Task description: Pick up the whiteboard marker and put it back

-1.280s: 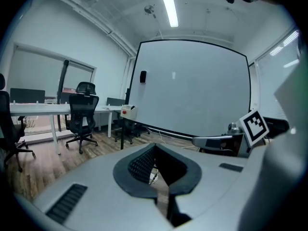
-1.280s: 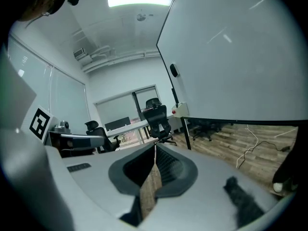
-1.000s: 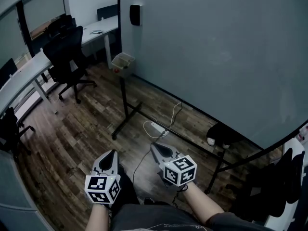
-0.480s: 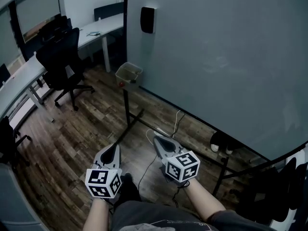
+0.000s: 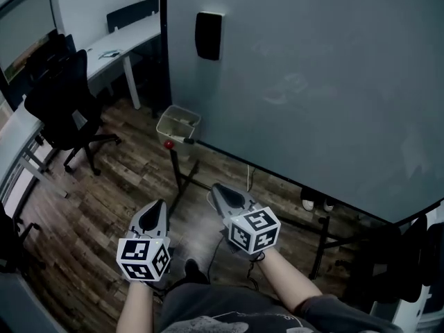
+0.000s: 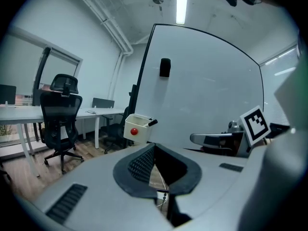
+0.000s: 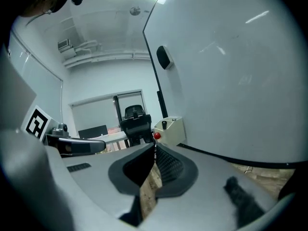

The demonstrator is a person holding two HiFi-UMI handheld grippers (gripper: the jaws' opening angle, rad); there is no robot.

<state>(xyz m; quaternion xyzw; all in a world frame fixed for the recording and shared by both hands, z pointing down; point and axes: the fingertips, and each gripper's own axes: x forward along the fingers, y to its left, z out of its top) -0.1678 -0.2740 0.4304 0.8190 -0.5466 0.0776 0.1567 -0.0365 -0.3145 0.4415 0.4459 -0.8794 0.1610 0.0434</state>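
Left gripper (image 5: 159, 203) and right gripper (image 5: 215, 186) low before whiteboard (image 5: 312, 82). Both jaws closed, nothing between. Marker (image 6: 151, 123) sticks out tilted from box (image 5: 178, 123) at whiteboard edge.

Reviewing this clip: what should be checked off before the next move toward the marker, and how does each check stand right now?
1. Left gripper empty: ok. Its jaws are together with nothing between them.
2. Right gripper empty: ok. Its jaws are also together with nothing between them.
3. Jaws ready for a pick: not ok. Both are shut and would need opening first.
4. Marker located: ok. A dark marker sticks out of the white holder at the lower corner of the whiteboard, beside a red knob.
5. Grippers at the marker: not ok. Both are held low, well apart from the holder.
6. Marker cap on: cannot tell, too small.
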